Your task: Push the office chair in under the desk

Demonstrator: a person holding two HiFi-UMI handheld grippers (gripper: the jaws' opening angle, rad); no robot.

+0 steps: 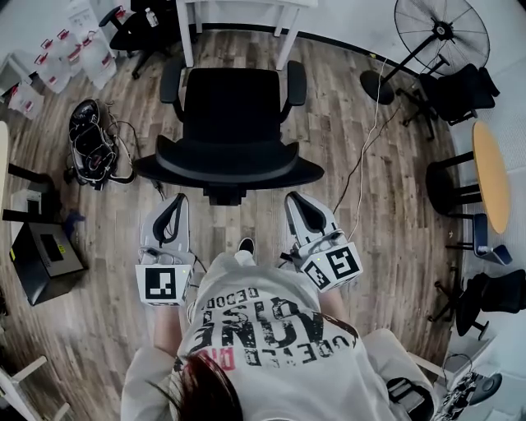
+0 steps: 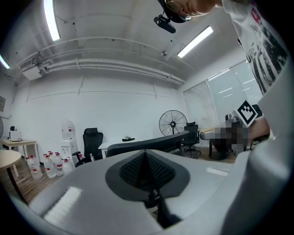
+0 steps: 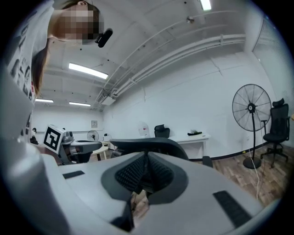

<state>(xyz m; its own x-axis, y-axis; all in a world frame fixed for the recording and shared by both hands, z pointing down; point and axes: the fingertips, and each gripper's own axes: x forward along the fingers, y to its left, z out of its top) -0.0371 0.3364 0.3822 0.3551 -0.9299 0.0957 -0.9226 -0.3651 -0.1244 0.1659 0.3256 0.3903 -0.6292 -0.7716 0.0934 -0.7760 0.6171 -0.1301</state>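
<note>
The black office chair stands in the head view's upper middle, its curved backrest turned toward me and its seat facing the white desk at the top edge. My left gripper is shut and empty, just behind the backrest's left part. My right gripper is also shut and empty, behind the right part. I cannot tell whether either tip touches the backrest. Along the closed left gripper, the backrest's top edge lies close ahead. The closed right gripper looks onto the backrest and the desk beyond.
A standing fan and a second black chair are at the upper right, with a cable trailing over the wood floor. A round wooden table is at the right. Water bottles, a black bag and a black box lie left.
</note>
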